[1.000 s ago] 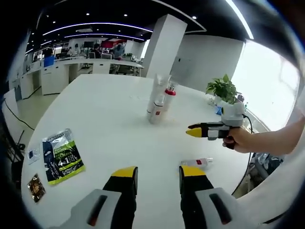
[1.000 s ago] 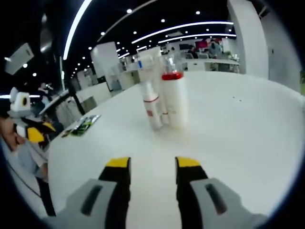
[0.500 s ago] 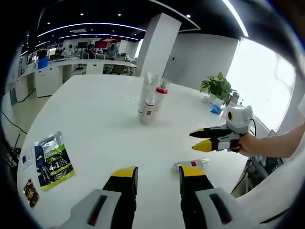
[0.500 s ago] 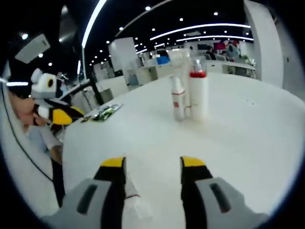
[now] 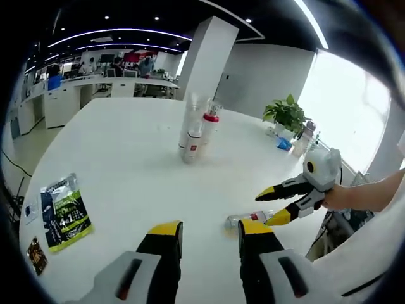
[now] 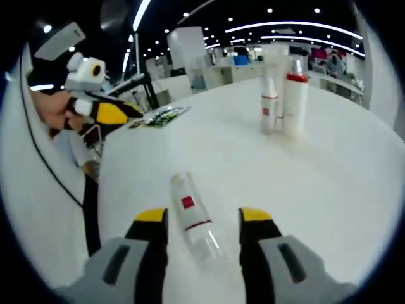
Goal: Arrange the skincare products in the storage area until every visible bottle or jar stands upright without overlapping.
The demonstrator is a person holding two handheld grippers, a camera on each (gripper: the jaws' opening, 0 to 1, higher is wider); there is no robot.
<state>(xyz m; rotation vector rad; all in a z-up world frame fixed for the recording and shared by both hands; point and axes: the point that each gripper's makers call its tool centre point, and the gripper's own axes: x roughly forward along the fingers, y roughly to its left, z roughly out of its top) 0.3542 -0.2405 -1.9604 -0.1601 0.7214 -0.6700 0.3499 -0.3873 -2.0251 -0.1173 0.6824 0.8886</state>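
Note:
Standing close together far back on the white table (image 5: 126, 164) are three upright skincare bottles (image 5: 195, 132), one with a red collar. In the right gripper view this upright group (image 6: 285, 101) is at the upper right. A small clear bottle with a red label (image 6: 193, 218) lies on its side between the jaws of my open right gripper (image 6: 202, 216), with a gap on each side. The left gripper view has that lying bottle (image 5: 248, 219) just beyond my open, empty left gripper (image 5: 211, 229), with the right gripper (image 5: 271, 209) spread over its far end.
A green sachet (image 5: 63, 212) and a small dark packet (image 5: 35, 253) lie at the table's left edge. A potted plant (image 5: 286, 114) and small items stand at the far right. A person's hand holds the left gripper (image 6: 104, 111) beside the packets (image 6: 161, 114).
My right gripper has come down and in toward the lying bottle, which now lies between its jaws. The left gripper has stayed low and open.

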